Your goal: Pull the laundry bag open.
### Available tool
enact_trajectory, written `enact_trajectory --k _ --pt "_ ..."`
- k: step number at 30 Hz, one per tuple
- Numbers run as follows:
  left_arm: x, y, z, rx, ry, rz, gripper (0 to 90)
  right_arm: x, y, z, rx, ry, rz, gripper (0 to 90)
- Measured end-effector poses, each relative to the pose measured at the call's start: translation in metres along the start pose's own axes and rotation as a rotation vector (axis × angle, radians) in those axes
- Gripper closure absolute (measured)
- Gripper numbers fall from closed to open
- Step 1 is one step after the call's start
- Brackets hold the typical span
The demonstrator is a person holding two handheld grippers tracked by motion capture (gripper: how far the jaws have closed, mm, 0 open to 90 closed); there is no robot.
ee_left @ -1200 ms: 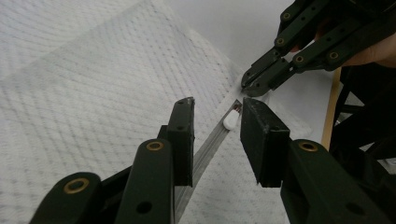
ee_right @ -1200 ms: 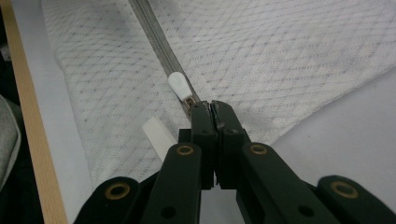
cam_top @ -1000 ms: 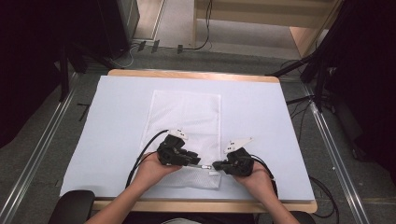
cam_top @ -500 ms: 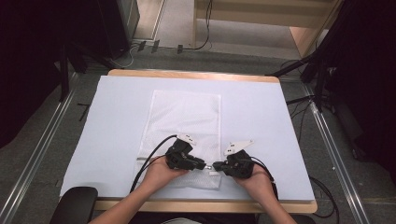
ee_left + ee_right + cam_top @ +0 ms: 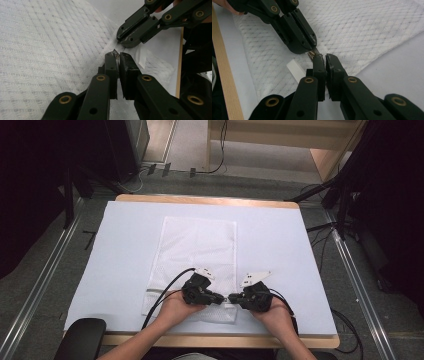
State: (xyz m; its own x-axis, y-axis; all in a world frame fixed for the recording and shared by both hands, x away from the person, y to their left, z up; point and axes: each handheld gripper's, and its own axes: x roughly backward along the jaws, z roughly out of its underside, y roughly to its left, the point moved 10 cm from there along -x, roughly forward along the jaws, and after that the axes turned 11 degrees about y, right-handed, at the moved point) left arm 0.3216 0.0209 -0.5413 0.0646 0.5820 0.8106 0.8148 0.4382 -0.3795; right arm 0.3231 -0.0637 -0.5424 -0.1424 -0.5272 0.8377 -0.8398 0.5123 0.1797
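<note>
Left tool (image 5: 223, 297) has just been closing and now pinches something small and metallic, likely a zipper pull, at the near edge of the white mesh bag (image 5: 197, 255) lying flat on the counter (image 5: 280, 250). Right tool (image 5: 233, 296), tip to tip with it, clamps the adjoining fabric. Recommendation: hold the fabric taut and draw the pull straight along the edge.

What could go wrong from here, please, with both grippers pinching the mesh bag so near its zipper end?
The left gripper has just closed on a small metal bit, likely the zipper pull; the hold looks thin and could slip. The right gripper pinches the mesh bag close beside it, so the fingers might collide.
</note>
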Motion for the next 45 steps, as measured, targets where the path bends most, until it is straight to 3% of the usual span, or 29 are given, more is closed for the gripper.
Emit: enact_trajectory --k 11,28,39,45 --pt "0.002 0.000 -0.002 0.033 0.017 0.052 87.9 0.000 -0.001 0.001 0.019 -0.012 0.000 89.1" --pt "0.007 0.002 0.001 0.040 0.027 0.088 88.0 0.000 -0.002 0.002 0.005 -0.015 -0.013 90.0" --pt "0.013 0.009 0.005 0.075 0.035 0.095 88.1 -0.001 -0.001 0.002 0.015 -0.018 0.000 90.0" --pt "0.016 0.010 0.006 0.068 0.044 0.100 88.0 -0.001 -0.001 0.002 0.010 -0.021 -0.011 90.0"
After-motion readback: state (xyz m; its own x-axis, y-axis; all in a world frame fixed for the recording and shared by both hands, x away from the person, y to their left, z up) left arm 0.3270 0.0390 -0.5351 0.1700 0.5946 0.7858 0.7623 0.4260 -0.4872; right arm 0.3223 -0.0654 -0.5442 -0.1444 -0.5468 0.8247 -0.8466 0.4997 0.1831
